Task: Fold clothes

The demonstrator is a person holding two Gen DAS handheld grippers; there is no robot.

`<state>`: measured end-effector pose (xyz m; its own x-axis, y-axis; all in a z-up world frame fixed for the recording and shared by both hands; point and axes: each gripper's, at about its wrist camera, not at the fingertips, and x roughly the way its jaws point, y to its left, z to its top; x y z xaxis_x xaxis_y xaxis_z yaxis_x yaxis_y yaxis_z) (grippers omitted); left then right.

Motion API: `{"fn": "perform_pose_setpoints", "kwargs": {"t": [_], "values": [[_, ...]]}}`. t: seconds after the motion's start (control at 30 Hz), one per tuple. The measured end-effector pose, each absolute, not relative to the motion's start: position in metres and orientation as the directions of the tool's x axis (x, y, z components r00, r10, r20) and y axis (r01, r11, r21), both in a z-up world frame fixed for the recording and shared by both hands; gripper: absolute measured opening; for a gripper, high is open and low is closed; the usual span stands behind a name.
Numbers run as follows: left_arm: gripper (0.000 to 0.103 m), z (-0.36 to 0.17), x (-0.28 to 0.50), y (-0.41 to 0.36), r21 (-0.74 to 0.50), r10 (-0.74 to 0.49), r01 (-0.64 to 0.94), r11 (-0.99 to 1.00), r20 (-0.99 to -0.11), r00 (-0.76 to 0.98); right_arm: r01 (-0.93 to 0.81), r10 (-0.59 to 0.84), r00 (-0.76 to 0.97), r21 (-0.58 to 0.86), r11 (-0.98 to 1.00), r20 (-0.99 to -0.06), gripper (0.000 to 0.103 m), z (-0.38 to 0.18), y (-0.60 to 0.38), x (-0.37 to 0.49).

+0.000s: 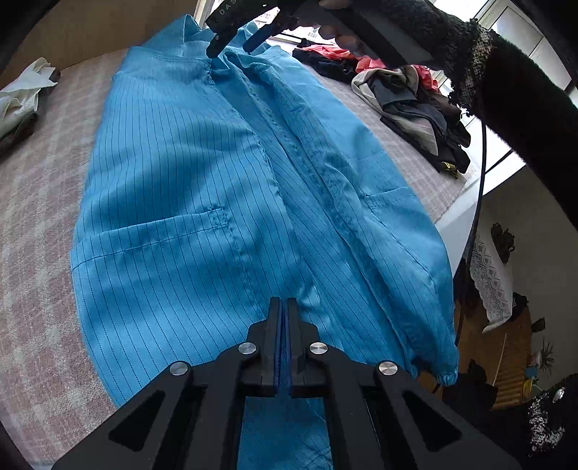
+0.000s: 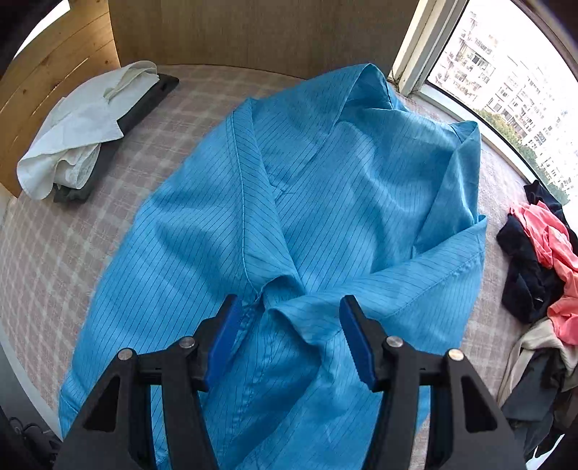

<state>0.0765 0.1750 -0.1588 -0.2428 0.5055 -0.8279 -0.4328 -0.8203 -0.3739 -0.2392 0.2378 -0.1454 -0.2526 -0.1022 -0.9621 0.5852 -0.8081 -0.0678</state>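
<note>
A blue pinstriped coat [image 1: 188, 173] lies spread lengthwise on the pink checked bed cover [image 1: 43, 188], front up, with a pocket on each side. My left gripper [image 1: 284, 302] is shut over the coat's near hem; I cannot tell whether cloth is pinched between its pads. At the coat's far collar end, a hand in a dark sleeve holds my right gripper [image 1: 233, 45]. In the right wrist view, the right gripper [image 2: 290, 311] stands open just above a raised fold of the coat [image 2: 325, 188]. Its blue pads [image 2: 225, 332] are apart from the cloth.
Folded white clothing [image 2: 83, 126] lies on a dark item at the bed's far left corner. A loose pile of dark, beige and coral clothes [image 2: 542, 253] lies along the window side. The wooden headboard [image 2: 253, 32] and the window [image 2: 505, 72] bound the bed; its edge [image 1: 451, 217] drops off at the right.
</note>
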Motion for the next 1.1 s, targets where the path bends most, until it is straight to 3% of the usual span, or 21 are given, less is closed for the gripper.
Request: {"fn": "perform_pose_setpoints", "kwargs": {"t": [0.37, 0.4, 0.43, 0.47, 0.57, 0.6, 0.63, 0.7, 0.73, 0.83, 1.1], "values": [[0.000, -0.160, 0.076, 0.182, -0.388, 0.524, -0.449, -0.804, -0.821, -0.228, 0.679, -0.132, -0.093, 0.034, -0.734, -0.987, 0.056, -0.167, 0.214, -0.280], [0.000, -0.160, 0.076, 0.182, -0.386, 0.522, -0.452, -0.804, -0.822, -0.227, 0.678, -0.139, -0.079, 0.049, -0.733, -0.987, 0.051, -0.167, 0.216, -0.281], [0.000, -0.159, 0.076, 0.183, -0.382, 0.520, -0.456, -0.804, -0.824, -0.225, 0.678, -0.146, -0.066, 0.063, -0.733, -0.987, 0.035, -0.167, 0.217, -0.282], [0.000, -0.159, 0.076, 0.183, -0.380, 0.518, -0.460, -0.803, -0.826, -0.222, 0.677, -0.153, -0.053, 0.078, -0.732, -0.987, 0.031, -0.167, 0.219, -0.283], [0.000, -0.158, 0.076, 0.184, -0.376, 0.512, -0.457, -0.806, -0.831, -0.219, 0.675, -0.171, -0.016, 0.115, -0.729, -0.985, 0.038, -0.167, 0.223, -0.286], [0.000, -0.158, 0.076, 0.184, -0.372, 0.508, -0.457, -0.808, -0.833, -0.220, 0.678, -0.166, -0.013, 0.114, -0.726, -0.986, 0.051, -0.168, 0.223, -0.285], [0.000, -0.158, 0.077, 0.184, -0.369, 0.505, -0.458, -0.809, -0.834, -0.221, 0.681, -0.162, -0.009, 0.112, -0.724, -0.987, 0.055, -0.170, 0.223, -0.284], [0.000, -0.157, 0.077, 0.185, -0.363, 0.501, -0.460, -0.810, -0.837, -0.222, 0.688, -0.149, -0.001, 0.108, -0.718, -0.989, 0.054, -0.173, 0.224, -0.282], [0.000, -0.157, 0.076, 0.185, -0.368, 0.502, -0.455, -0.811, -0.836, -0.219, 0.695, -0.138, 0.007, 0.104, -0.711, -0.990, 0.048, -0.176, 0.224, -0.281], [0.000, -0.158, 0.077, 0.186, -0.383, 0.512, -0.448, -0.808, -0.833, -0.210, 0.704, -0.132, 0.016, 0.104, -0.702, -0.991, 0.010, -0.176, 0.228, -0.278], [0.000, -0.156, 0.084, 0.203, -0.374, 0.513, -0.504, -0.779, -0.842, -0.168, 0.694, -0.084, -0.030, 0.040, -0.719, -0.996, 0.009, -0.175, 0.252, -0.280]]}}
